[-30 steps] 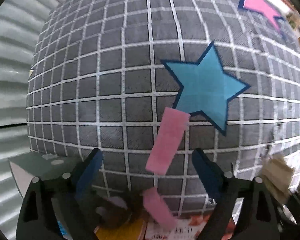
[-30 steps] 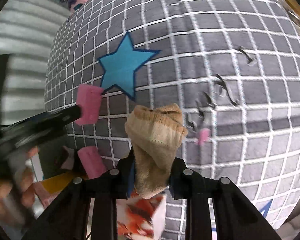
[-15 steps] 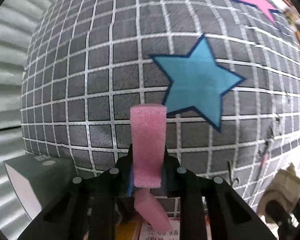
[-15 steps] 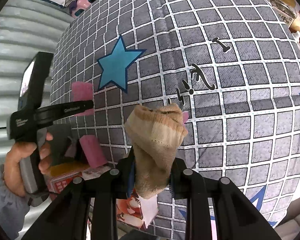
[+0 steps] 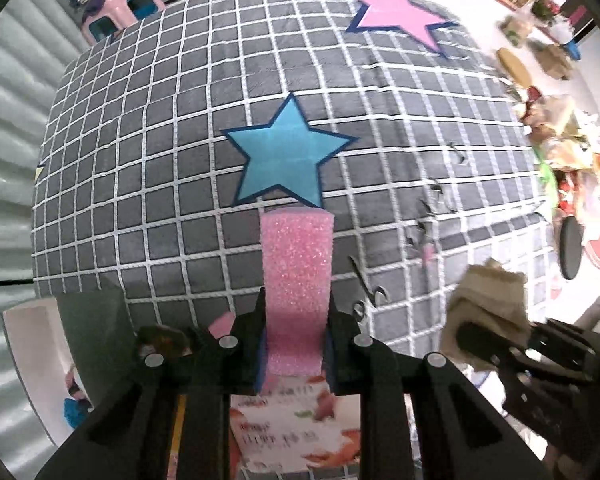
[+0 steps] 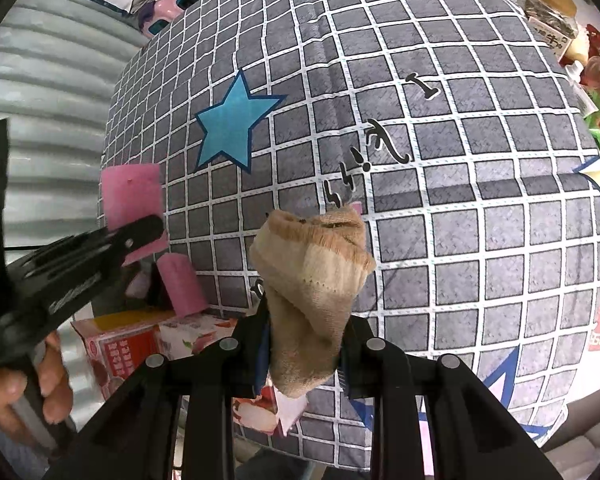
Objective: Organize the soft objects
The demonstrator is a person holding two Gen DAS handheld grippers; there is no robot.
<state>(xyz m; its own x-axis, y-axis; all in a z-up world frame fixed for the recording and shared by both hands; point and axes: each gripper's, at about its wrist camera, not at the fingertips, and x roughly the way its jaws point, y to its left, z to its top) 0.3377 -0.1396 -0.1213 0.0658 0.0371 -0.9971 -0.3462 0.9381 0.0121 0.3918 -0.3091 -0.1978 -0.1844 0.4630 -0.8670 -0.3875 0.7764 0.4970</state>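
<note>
**Soft objects held in both grippers: two grips that could slip**

Soft objects fill both sets of jaws. The left gripper is clamped tight on a pink foam block, which stands up out of the jaws above the grey checked cloth. Only the block's lower end is pinched, so I judge that a quick swing could bend it or work it loose. The right gripper is closed on a bunched tan sock, whose upper part bulges free and whose toe hangs below; that loose fabric could snag or slide out.

Just beyond, a second pink foam piece leans by the printed boxes at the cloth's edge, near enough for a passing gripper to knock it over. Farther off lies the blue star, then the pink star, with clutter at the far right.
</note>
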